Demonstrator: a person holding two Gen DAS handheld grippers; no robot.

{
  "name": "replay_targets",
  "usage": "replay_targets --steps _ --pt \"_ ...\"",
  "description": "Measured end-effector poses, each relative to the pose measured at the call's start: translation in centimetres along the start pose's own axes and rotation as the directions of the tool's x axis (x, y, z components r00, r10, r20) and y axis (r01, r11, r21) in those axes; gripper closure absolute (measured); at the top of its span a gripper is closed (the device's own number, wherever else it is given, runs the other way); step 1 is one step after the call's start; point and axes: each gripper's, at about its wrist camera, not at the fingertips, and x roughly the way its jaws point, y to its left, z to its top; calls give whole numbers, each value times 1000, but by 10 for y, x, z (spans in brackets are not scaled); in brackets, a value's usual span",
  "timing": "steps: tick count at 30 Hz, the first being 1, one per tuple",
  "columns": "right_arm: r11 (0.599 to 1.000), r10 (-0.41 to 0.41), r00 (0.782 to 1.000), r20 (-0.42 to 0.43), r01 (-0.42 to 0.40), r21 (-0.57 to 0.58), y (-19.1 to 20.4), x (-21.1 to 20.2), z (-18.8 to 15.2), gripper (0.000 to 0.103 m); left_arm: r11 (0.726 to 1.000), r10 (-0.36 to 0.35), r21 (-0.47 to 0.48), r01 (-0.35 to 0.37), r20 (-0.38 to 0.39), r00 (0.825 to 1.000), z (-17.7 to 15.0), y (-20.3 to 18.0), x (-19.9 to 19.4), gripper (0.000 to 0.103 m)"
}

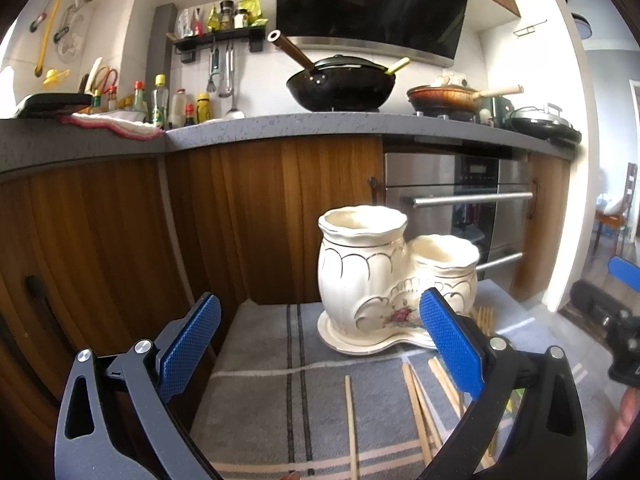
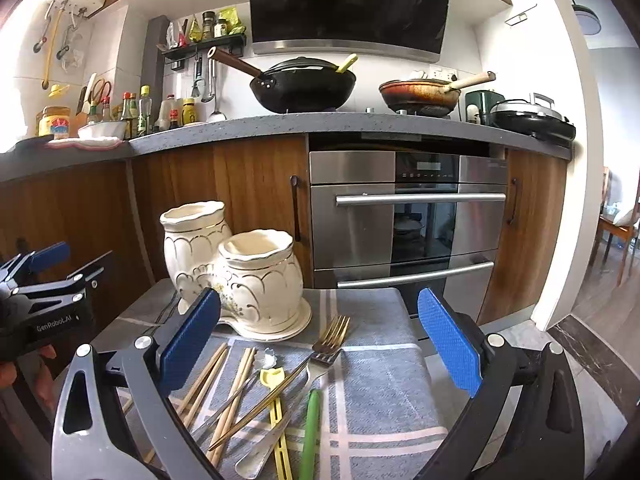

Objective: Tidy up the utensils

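A cream ceramic double-jar utensil holder (image 1: pixel 384 276) stands on its saucer on a grey striped cloth (image 1: pixel 280 392); it also shows in the right wrist view (image 2: pixel 240 272). Both jars look empty. Wooden chopsticks (image 1: pixel 416 404) lie on the cloth in front of it. In the right wrist view a pile lies below the holder: chopsticks (image 2: pixel 216 380), a gold fork (image 2: pixel 320 348), a yellow utensil (image 2: pixel 276 408), a green handle (image 2: pixel 310 432) and a metal spoon (image 2: pixel 260 452). My left gripper (image 1: pixel 320 336) is open and empty before the holder. My right gripper (image 2: pixel 320 332) is open and empty above the pile.
Behind the small cloth-covered table stand wooden cabinets (image 2: pixel 240 188) and a steel oven (image 2: pixel 404 216). The counter above carries a black wok (image 2: pixel 304 84), a frying pan (image 2: pixel 420 92) and bottles (image 2: pixel 140 112). The other gripper shows at the left edge (image 2: pixel 44 292).
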Motion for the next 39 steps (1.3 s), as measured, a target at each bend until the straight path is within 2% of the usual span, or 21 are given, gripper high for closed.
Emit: replay_targets --steps 6,11,19,32,39 --pt "1000 4 1000 4 -4 2 2 -1 -3 5 1000 -20 -8 20 13 1000 -2 2 -3 4" --pt "1000 4 1000 -10 -4 11 1 4 -6 5 999 -43 -13 43 -15 999 -9 4 2 4" --pt "999 21 999 -40 -20 35 -2 12 -12 5 999 -42 -12 42 -24 999 -15 8 4 4" --pt "999 9 999 -46 -7 38 -10 14 -15 5 999 -46 16 47 -48 998 -20 2 7 4" --pt "997 -23 998 -56 26 66 -28 15 -12 5 997 -74 4 74 -88 993 -22 7 13 4"
